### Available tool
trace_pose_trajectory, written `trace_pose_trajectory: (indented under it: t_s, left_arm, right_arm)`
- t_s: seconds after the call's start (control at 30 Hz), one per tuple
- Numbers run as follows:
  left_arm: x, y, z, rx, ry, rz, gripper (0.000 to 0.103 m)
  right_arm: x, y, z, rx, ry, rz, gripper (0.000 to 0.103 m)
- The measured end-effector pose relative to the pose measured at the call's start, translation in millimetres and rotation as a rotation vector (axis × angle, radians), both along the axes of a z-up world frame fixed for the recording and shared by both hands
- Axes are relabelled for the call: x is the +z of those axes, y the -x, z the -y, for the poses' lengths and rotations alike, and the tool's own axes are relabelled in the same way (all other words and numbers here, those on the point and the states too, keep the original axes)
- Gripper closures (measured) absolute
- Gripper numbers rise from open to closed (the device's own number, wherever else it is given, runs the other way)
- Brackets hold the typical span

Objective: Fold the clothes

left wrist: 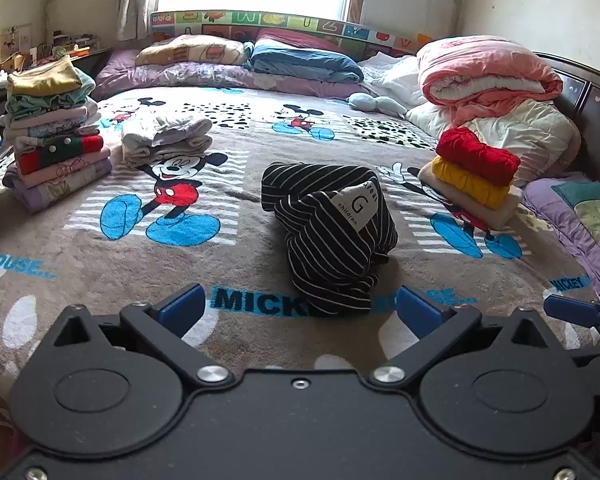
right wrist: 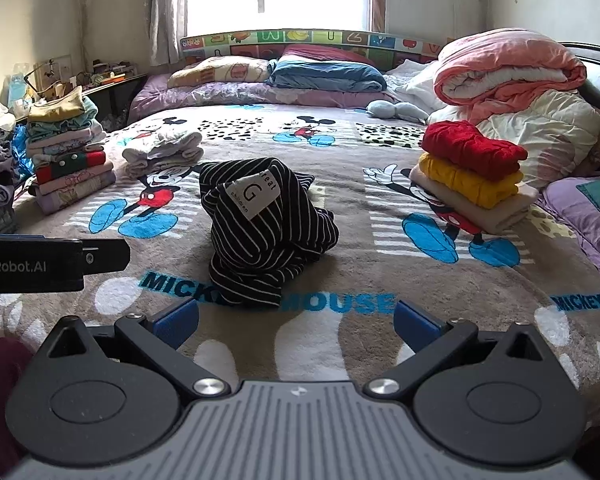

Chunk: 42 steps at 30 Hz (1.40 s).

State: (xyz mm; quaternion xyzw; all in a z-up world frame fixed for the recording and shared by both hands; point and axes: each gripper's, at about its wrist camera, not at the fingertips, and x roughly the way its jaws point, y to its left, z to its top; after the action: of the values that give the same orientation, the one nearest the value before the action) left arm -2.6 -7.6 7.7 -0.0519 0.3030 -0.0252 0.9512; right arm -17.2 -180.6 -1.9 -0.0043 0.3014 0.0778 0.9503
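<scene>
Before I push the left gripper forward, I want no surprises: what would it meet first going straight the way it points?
Most likely the crumpled black striped garment on the Mickey blanket. It lies directly ahead of the open left gripper, its near edge between the fingertips, though depth is hard to judge.

Striped top: thin soft knit cloth, black w/ fine white lines, matt, crumpled; smooth white fabric patch at 12 o'clock on it. Blanket on the bed: fuzzy plush fleece, matt. Left gripper: matt black plastic body, shiny metal pivot screws, blue pads smooth plastic or rubber, can't tell which. Right gripper: same black plastic, ribbed grey panel. Red and yellow sweaters at 3 o'clock: chunky rough knit. Pink quilt: soft, wrinkled cloth. Headboard: dark glossy wood.
</scene>
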Motion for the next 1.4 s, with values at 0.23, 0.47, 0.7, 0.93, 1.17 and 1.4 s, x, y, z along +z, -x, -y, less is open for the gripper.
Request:
trace_pose_trajectory:
  t_s: [0.23, 0.47, 0.7, 0.93, 1.17, 1.4]
  left_arm:
    - [-3, -4, 4, -0.002, -0.019, -0.008, 0.000]
    - [-6, -9, 10, -0.006, -0.028, -0.014, 0.000]
    - [-10, -13, 14, -0.015, -0.033, -0.018, 0.000]
    - [-13, -19, 16, -0.019, -0.035, -0.026, 0.000]
    - [-22, -29, 15, -0.024, -0.013, -0.045, 0.000]
    - [-38, -44, 15, -0.020, -0.016, -0.083, 0.000]
  right_arm:
    - [1, -1, -1, 0.012, -0.005, -0.008, 0.000]
    - [-1, -7, 4, 0.011, -0.024, -0.019, 0.000]
    - [-6, -14, 9, 0.004, -0.043, -0.027, 0.000]
    - [-12, -19, 11, 0.010, -0.058, -0.036, 0.000]
    - [-21, -31, 12, 0.016, -0.079, -0.050, 0.000]
    - [-40, -49, 14, 0.021, -0.090, -0.083, 0.000]
